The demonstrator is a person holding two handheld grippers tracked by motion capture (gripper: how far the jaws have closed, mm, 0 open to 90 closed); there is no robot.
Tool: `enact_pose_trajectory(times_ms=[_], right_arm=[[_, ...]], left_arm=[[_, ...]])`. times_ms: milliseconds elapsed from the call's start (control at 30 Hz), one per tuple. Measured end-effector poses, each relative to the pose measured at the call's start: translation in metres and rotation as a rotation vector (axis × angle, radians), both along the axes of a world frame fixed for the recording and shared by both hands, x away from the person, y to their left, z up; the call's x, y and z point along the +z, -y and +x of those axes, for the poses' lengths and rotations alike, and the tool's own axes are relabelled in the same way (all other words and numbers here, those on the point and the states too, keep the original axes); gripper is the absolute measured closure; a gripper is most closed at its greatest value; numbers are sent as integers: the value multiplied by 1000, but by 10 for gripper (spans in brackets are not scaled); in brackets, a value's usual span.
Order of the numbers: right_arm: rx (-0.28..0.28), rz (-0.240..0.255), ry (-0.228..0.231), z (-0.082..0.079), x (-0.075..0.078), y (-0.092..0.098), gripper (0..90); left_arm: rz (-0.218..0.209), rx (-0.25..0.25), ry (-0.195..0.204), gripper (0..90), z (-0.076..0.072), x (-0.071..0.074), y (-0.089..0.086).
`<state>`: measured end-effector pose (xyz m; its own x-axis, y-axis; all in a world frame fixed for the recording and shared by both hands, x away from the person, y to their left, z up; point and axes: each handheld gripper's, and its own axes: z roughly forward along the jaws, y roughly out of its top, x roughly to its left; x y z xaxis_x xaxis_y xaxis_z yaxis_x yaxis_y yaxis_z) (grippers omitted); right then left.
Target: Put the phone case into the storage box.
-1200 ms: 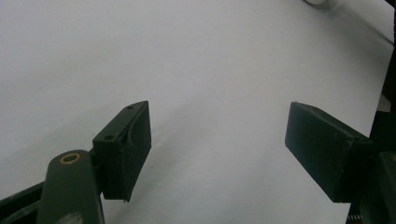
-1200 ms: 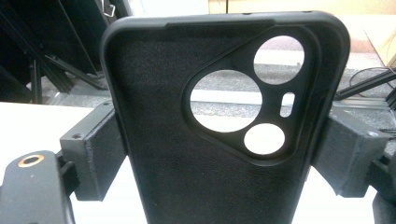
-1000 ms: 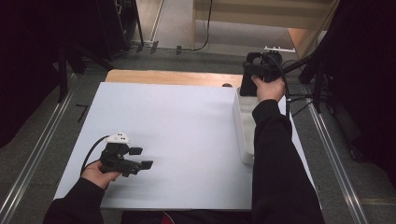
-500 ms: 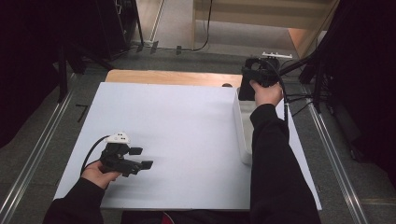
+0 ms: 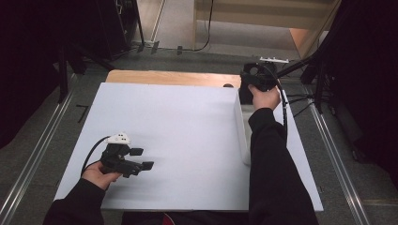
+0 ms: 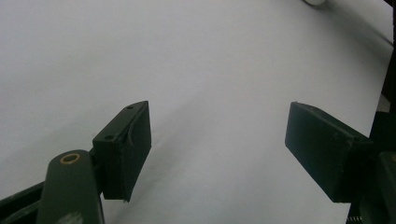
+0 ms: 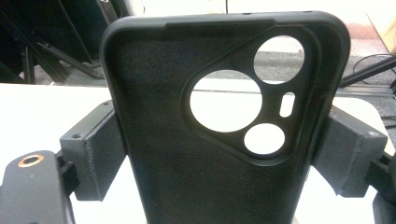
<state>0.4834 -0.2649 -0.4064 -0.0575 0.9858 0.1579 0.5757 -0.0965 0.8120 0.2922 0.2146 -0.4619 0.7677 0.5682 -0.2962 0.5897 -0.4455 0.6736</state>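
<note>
A black phone case (image 7: 163, 93) with camera cut-outs stands upright between my right gripper's (image 7: 224, 154) jaws, which are shut on its two long sides. In the high view my right gripper (image 5: 249, 84) holds the phone case (image 5: 244, 96) at the far right of the table, above the far end of a white tray (image 5: 241, 129). My left gripper (image 5: 141, 158) rests low near the table's front left corner. Its jaws stand open with nothing between them. In the left gripper view my left gripper (image 6: 217, 149) looks across bare white board.
The white board (image 5: 178, 122) covers the table, and a strip of wood (image 5: 169, 77) shows along its far edge. Black stands and cables (image 5: 300, 101) crowd the floor at the far right. Metal rails run along both sides.
My right hand has sunk a little toward the table's far right end with the phone case in its grip. The left hand has stayed where it was.
</note>
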Motion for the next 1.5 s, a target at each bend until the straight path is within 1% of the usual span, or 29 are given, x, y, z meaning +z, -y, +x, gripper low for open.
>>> enact_pose_trajectory(times_ms=[100,200,500,700,900,1100,1167,1300,1367,1500], right_arm=[[4,-3,3,0,-3,-1,118],[5,4,-4,0,-7,-2,117],[0,-1,-18,-1,-22,-2,116],[-2,-4,-23,-1,-28,-3,116],[6,-15,-31,-1,-32,-5,114],[20,-46,-24,-2,-34,-6,111],[27,-48,-23,-2,-34,-6,108],[38,-37,-28,-2,-34,-5,103],[53,-62,-34,-2,-33,-5,101],[53,-41,-34,-1,-33,-5,87]], left_arm=[[0,-1,0,223,0,0,0],[1,-1,-1,223,0,0,0],[3,-2,-4,223,0,0,0],[4,-4,-5,223,0,0,1],[7,-3,-4,223,0,0,1],[10,-9,-2,223,1,0,1],[11,-11,-2,223,1,0,1],[7,-4,-4,223,1,0,1],[6,-4,-3,223,1,0,1],[9,-7,-3,223,1,0,1]])
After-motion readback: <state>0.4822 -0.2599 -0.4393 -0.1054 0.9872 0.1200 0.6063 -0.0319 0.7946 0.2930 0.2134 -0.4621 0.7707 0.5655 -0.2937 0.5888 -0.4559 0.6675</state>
